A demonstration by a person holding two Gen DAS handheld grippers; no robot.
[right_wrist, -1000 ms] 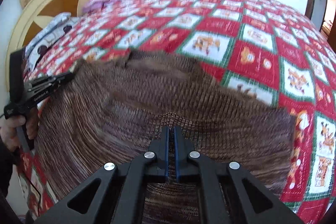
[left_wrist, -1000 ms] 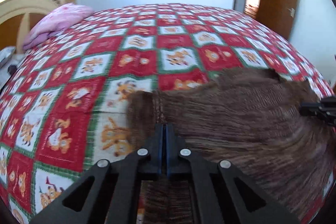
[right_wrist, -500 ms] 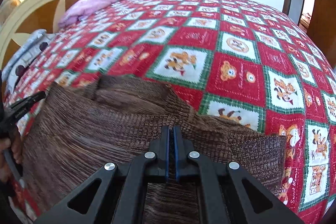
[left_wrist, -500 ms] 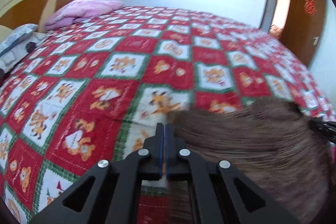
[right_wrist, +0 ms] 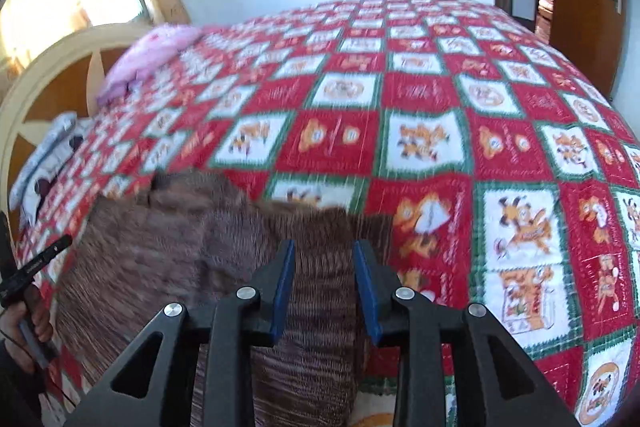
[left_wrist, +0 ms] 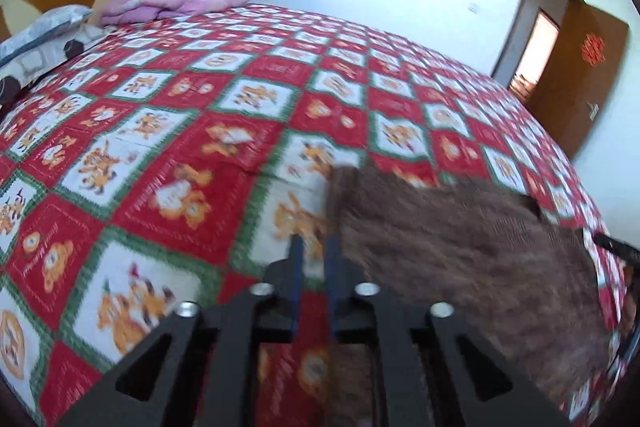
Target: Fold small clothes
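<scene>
On the bed (right_wrist: 432,131), both opening claws, left (left_wrist: 314,259) and right (right_wrist: 324,267), released the brown garment (right_wrist: 224,251), folding seemingly unfinished.

Left gripper (left_wrist: 314,253), right gripper (right_wrist: 324,259); jaws opening, angled downward

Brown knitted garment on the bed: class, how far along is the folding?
Done: the brown knitted garment lies on the red patchwork quilt. In hand: the left gripper and right gripper are opening, releasing it. Left: whether more folds are needed can't be judged.
</scene>
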